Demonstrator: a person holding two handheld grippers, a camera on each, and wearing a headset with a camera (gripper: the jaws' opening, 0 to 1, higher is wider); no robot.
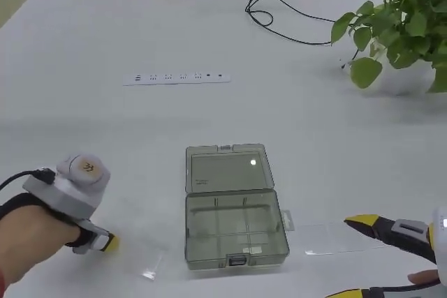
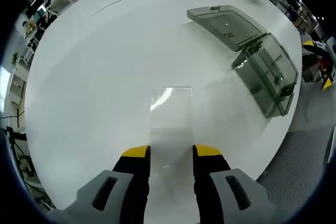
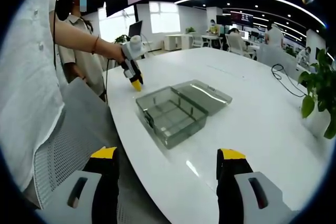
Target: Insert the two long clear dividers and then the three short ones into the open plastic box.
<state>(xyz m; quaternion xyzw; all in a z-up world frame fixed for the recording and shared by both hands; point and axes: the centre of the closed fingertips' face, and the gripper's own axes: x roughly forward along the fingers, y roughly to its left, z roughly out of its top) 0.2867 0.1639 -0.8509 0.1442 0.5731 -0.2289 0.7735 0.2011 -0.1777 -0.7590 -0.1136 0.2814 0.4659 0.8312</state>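
The open plastic box (image 1: 236, 234) lies near the table's front edge, its lid (image 1: 227, 169) folded back flat; clear partitions show inside the base. My left gripper (image 1: 106, 243) rests on the table to the box's left, open. A clear divider (image 2: 170, 106) lies flat just ahead of its tips (image 2: 170, 153), and its near end reaches between them. My right gripper (image 1: 353, 259) hovers open at the box's right, with nothing between its fingers (image 3: 167, 156). Another clear divider (image 1: 332, 239) lies flat between the box and that gripper. The box (image 3: 173, 111) sits ahead of the right gripper.
A white power strip (image 1: 178, 78) lies mid-table, with a black cable (image 1: 279, 19) and a potted plant (image 1: 405, 26) at the far right. A person (image 3: 31, 77) and a mesh chair (image 3: 68, 145) stand beside the table's near edge.
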